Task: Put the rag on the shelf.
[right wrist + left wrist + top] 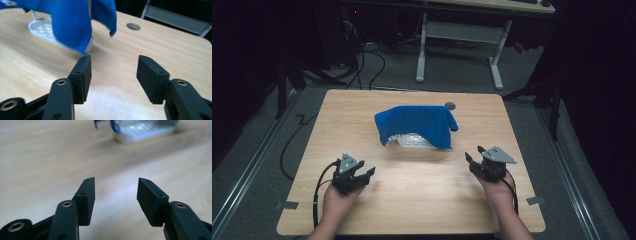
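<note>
On the wooden table (pixel 412 200) seen from the high view, a blue cloth (pixel 417 124) lies draped over a white rack (pixel 414 140), just past the middle toward twelve o'clock. The cloth's long axis runs from nine to three o'clock, and one corner droops at the three o'clock end. Part of the rack pokes out from under the cloth's six o'clock edge. A small round hole (pixel 450 105) in the tabletop sits just beyond the cloth at about one o'clock. The left gripper (pixel 362 171) is held at about seven o'clock from the cloth, its jaws spread and aimed toward two o'clock. The right gripper (pixel 476 156) is held at about four o'clock from the cloth, jaws apart and aimed toward ten o'clock. Both stand well apart from the cloth and hold nothing.

From the left gripper view, the left gripper (pixel 116 182) has its jaws wide with bare table between them. The rack (pixel 145 131), blurred, lies at one o'clock, with a scrap of the cloth (pixel 113 125) at its edge.

From the right gripper view, the right gripper (pixel 113 60) is spread wide too and empty. The cloth (pixel 72 22) hangs at eleven o'clock over the rack (pixel 42 28), and the hole (pixel 133 26) shows at about one o'clock. I can read no writing or label anywhere.
</note>
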The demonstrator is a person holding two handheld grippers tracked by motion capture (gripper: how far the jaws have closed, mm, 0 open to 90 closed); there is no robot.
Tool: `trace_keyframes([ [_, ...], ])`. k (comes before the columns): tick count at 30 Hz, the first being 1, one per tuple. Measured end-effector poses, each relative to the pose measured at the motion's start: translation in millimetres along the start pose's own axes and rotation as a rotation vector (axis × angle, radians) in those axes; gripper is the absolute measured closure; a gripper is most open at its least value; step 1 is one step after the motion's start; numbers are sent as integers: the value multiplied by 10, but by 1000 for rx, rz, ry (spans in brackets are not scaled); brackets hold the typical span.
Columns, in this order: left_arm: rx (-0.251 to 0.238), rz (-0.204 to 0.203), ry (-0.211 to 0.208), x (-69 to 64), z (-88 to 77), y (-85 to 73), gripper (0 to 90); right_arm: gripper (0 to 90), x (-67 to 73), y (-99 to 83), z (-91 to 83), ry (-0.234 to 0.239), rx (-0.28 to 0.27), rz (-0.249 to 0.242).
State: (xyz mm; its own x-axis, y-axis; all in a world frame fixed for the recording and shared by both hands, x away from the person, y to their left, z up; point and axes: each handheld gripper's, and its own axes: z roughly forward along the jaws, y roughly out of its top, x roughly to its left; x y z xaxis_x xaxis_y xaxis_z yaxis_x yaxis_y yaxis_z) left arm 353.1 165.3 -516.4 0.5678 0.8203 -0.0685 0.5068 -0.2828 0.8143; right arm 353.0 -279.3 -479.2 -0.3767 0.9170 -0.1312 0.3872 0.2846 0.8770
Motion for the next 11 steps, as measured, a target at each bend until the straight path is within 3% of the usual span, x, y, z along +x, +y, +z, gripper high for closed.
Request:
trace_keyframes([
  [4,57,-17,-55,-205,-46,-226,474,416,65,-226,-175,5,6,34],
  [6,87,22,-70,-346,-54,-274,470,412,108,-328,-228,27,29,47],
  [9,70,105,-55,-484,-81,-244,461,412,174,-437,-286,41,61,37],
  [11,53,108,-46,-486,-90,-209,457,408,192,-449,-298,40,67,20],
])
